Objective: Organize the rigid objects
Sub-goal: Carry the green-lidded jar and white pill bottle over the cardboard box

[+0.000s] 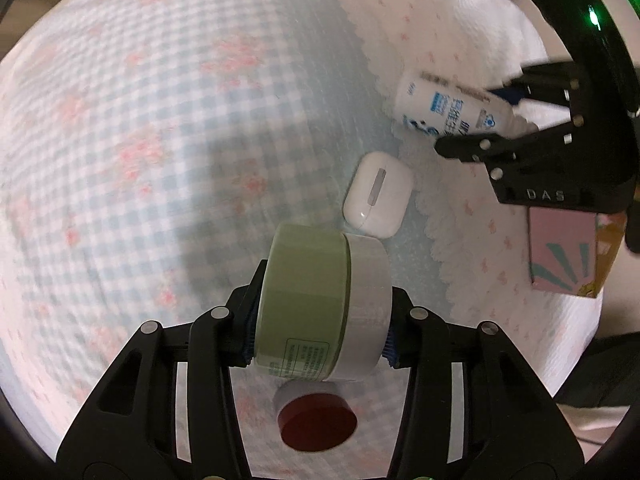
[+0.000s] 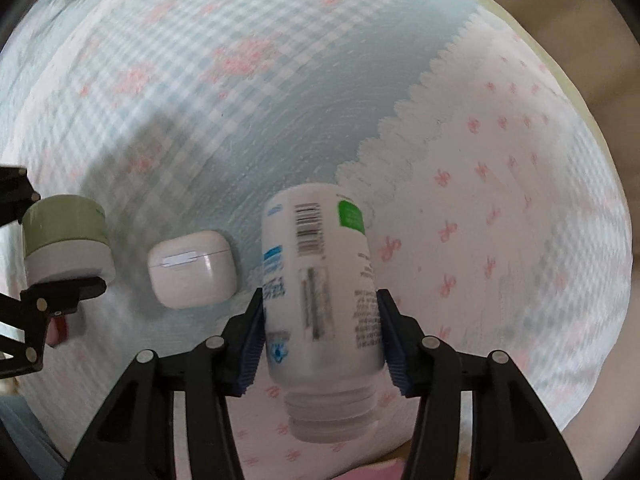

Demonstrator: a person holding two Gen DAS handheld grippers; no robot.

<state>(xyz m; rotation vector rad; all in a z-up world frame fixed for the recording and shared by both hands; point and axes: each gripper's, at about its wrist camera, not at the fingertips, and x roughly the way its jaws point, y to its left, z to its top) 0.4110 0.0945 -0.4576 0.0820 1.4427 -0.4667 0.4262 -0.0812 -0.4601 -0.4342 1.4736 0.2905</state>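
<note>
Where any lettering reads clearly, it is "DAS" on the black body of the right gripper point(image 1: 486, 118), upper right of the left wrist view; the white bottle point(image 2: 320, 300) it clamps carries a barcode, a green patch and blurred blue print. Low in that same view, the left gripper point(image 1: 318, 336) is clamped on a squat green-and-white jar point(image 1: 320, 304). Between them a smooth rounded white earbud case point(image 1: 378, 194) lies on gingham cloth point(image 1: 140, 120).

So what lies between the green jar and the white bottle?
The white earbuds case lies on the cloth between green jar and white bottle, seen in both wrist views.
</note>
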